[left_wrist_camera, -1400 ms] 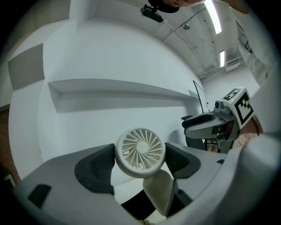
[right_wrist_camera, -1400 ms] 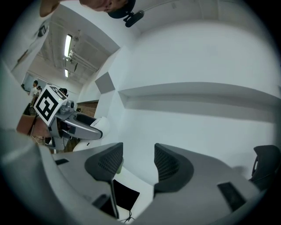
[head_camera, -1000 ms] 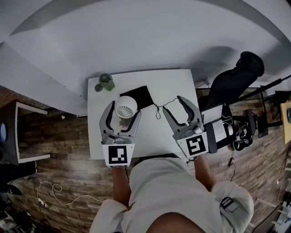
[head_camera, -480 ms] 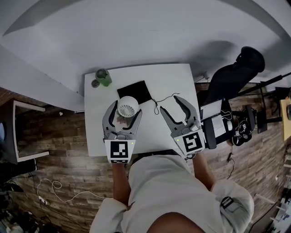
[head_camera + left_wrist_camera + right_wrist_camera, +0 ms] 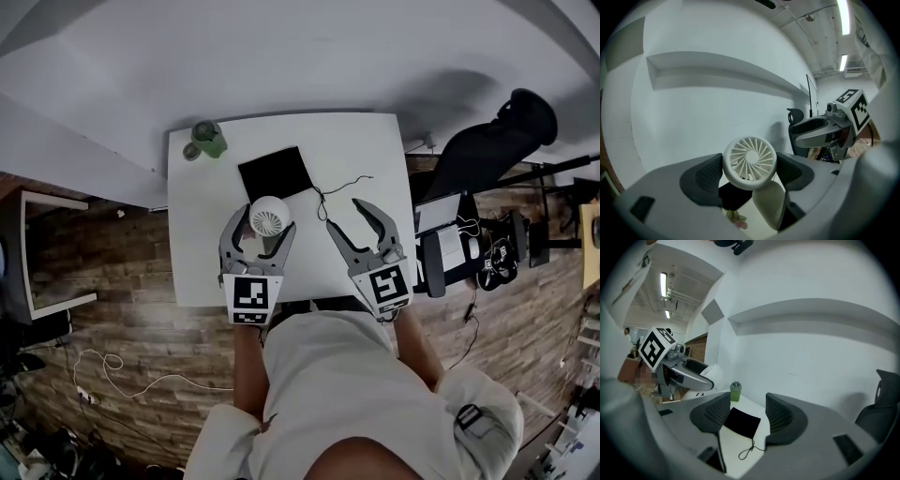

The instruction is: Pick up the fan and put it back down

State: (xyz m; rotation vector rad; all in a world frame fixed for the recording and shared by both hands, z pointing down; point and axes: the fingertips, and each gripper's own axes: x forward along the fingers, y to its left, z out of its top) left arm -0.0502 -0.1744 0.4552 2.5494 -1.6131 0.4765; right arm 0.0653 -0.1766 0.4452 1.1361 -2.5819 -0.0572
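A small white fan (image 5: 270,217) with a round grille sits between the jaws of my left gripper (image 5: 261,225). In the left gripper view both dark pads press the sides of the fan's head (image 5: 750,161), and its white stand (image 5: 768,206) hangs below. I cannot tell whether the stand touches the white table (image 5: 197,253). My right gripper (image 5: 347,216) hovers to the right of the fan over the table. It is open with nothing between its pads (image 5: 780,416).
A black pouch (image 5: 275,172) with a thin cord (image 5: 337,187) lies just beyond the fan. A green bottle (image 5: 208,139) stands at the table's far left corner. A black office chair (image 5: 487,150) and a cluttered side stand are right of the table.
Both grippers have sunk toward the table top, and the fan has come down with the left one. The jaws of both look unchanged.
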